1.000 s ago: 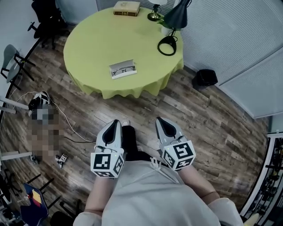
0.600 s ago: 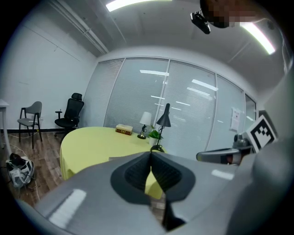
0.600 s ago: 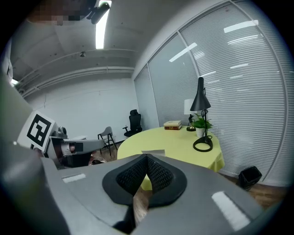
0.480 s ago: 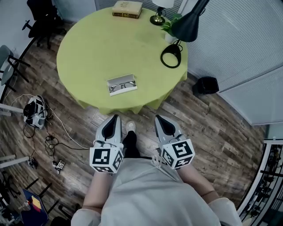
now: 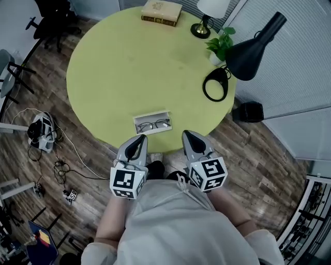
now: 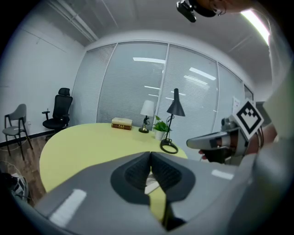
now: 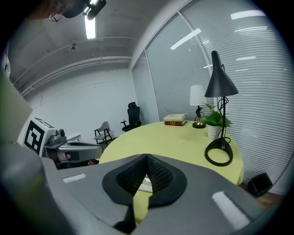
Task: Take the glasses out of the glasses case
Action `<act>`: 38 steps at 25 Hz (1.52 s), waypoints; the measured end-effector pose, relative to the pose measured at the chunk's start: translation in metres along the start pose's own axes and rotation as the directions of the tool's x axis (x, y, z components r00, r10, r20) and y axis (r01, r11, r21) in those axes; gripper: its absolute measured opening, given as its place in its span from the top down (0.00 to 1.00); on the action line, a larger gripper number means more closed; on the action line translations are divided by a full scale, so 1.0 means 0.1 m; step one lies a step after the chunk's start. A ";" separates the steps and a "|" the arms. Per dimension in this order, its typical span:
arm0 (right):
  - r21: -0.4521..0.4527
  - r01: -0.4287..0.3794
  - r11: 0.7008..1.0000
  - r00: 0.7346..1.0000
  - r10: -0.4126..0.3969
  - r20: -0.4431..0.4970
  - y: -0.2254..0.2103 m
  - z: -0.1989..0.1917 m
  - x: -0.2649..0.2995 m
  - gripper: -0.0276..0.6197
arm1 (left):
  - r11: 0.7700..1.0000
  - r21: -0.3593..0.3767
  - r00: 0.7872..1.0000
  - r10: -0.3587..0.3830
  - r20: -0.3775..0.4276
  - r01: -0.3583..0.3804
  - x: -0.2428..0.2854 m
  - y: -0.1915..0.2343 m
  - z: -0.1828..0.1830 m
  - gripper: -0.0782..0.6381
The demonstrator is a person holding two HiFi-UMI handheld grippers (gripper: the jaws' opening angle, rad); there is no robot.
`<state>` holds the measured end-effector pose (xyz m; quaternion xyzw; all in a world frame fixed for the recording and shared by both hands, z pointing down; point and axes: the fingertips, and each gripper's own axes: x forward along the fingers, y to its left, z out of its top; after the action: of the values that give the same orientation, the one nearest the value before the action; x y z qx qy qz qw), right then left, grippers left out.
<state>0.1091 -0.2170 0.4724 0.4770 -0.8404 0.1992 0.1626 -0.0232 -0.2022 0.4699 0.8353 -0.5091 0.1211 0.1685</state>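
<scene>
An open white glasses case (image 5: 152, 124) lies near the front edge of the round yellow-green table (image 5: 114, 67), with dark-framed glasses (image 5: 154, 124) inside it. My left gripper (image 5: 138, 140) hangs shut just short of the table edge, slightly left of the case. The right gripper (image 5: 187, 136) is shut too, to the right of the case. Neither touches anything. In the left gripper view the pads of the left gripper (image 6: 150, 158) meet, and a sliver of the case (image 6: 152, 185) shows behind them. The right gripper view shows the right gripper (image 7: 147, 161) with pads pressed together over a pale sliver of the case (image 7: 146, 183).
At the table's far side sit a book (image 5: 162, 11), a white lamp (image 5: 207, 14), a small plant (image 5: 220, 45) and a black desk lamp (image 5: 251, 47) with a ring base (image 5: 215, 88). A black bin (image 5: 250, 111), an office chair (image 5: 51, 13) and cables (image 5: 44, 132) stand on the wooden floor.
The person has stepped up to the table, so the case now lies just ahead of both grippers. Both grippers stay shut and hold nothing.
</scene>
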 end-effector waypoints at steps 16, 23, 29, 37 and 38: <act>0.017 -0.086 0.996 0.976 0.088 -0.201 -0.32 -0.37 0.95 0.96 | 0.991 0.135 0.962 0.060 -0.268 -0.025 0.76 0.41 -0.69 0.88; 0.017 -0.159 0.987 0.951 0.158 -0.265 -0.32 -0.51 1.15 0.96 | 0.982 0.172 0.904 0.005 -0.428 0.076 1.04 0.38 -0.94 0.79; 0.008 -0.191 0.982 0.936 0.185 -0.300 -0.36 -0.55 1.21 0.96 | 0.923 0.272 0.812 -0.069 -0.579 0.272 1.22 0.28 -1.08 0.76; 0.027 -0.178 0.984 0.927 0.177 -0.330 -0.54 -0.52 1.22 0.96 | 0.829 0.315 0.697 -0.118 -0.708 0.461 1.34 0.19 -1.23 0.75; 0.030 -0.178 0.984 0.926 0.178 -0.334 -0.55 -0.52 1.21 0.96 | 0.817 0.320 0.682 -0.117 -0.722 0.479 1.35 0.19 -1.25 0.75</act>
<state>0.1012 -0.3062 0.5839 0.3579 -0.8404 0.2909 0.2846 0.0170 -0.2692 0.6382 0.8213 -0.2166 0.5079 0.1437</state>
